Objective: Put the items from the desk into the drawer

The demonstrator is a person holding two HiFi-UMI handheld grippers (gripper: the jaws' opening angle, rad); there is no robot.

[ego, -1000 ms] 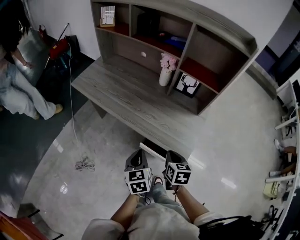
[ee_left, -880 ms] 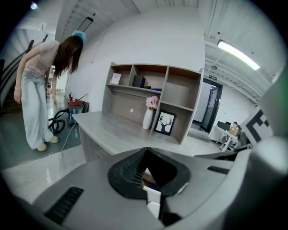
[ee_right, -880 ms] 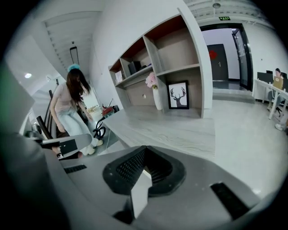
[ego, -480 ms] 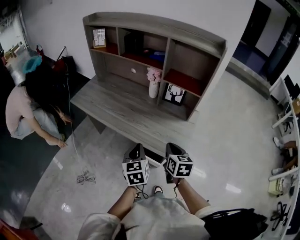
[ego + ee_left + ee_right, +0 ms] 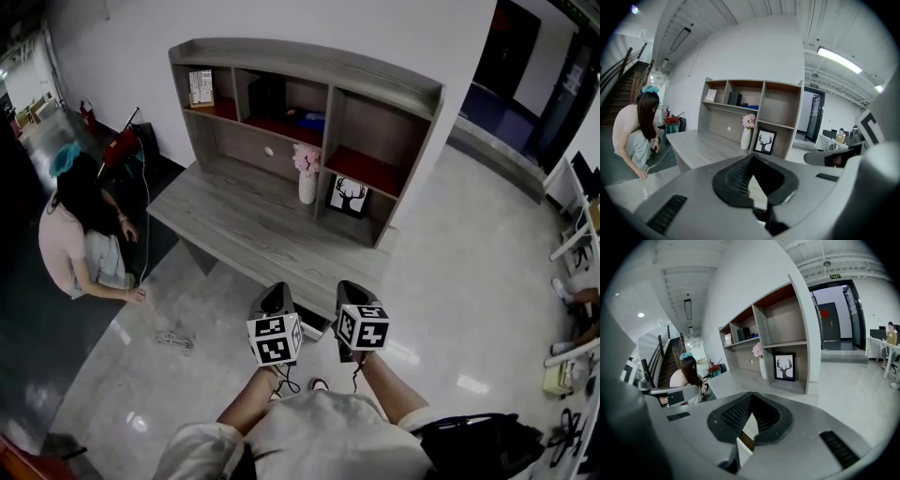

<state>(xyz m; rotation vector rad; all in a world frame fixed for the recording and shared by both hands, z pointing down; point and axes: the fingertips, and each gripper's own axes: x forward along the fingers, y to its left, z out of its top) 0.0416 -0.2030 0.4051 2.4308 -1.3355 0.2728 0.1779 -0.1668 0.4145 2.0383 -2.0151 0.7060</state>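
A grey wooden desk (image 5: 239,220) carries a shelf unit with a closed drawer (image 5: 251,148) that has a white knob. A white vase of pink flowers (image 5: 307,178) stands on the desktop, next to a framed deer picture (image 5: 348,195) in the lower right cubby. The upper shelves hold a small card (image 5: 200,87), a dark box (image 5: 272,96) and a blue item (image 5: 314,118). My left gripper (image 5: 273,298) and right gripper (image 5: 350,292) hang side by side before the desk's front edge, both shut and empty. Vase (image 5: 746,137) and picture (image 5: 785,367) lie far beyond the jaws.
A person (image 5: 80,239) crouches on the dark floor left of the desk, beside a red object (image 5: 118,147) and a cable (image 5: 174,339) lying on the pale floor. Racks (image 5: 577,234) stand at the right edge. A black bag (image 5: 478,450) sits at bottom right.
Both grippers have risen and come a little nearer the desk's front edge, still side by side. The person at left went from standing to crouching.
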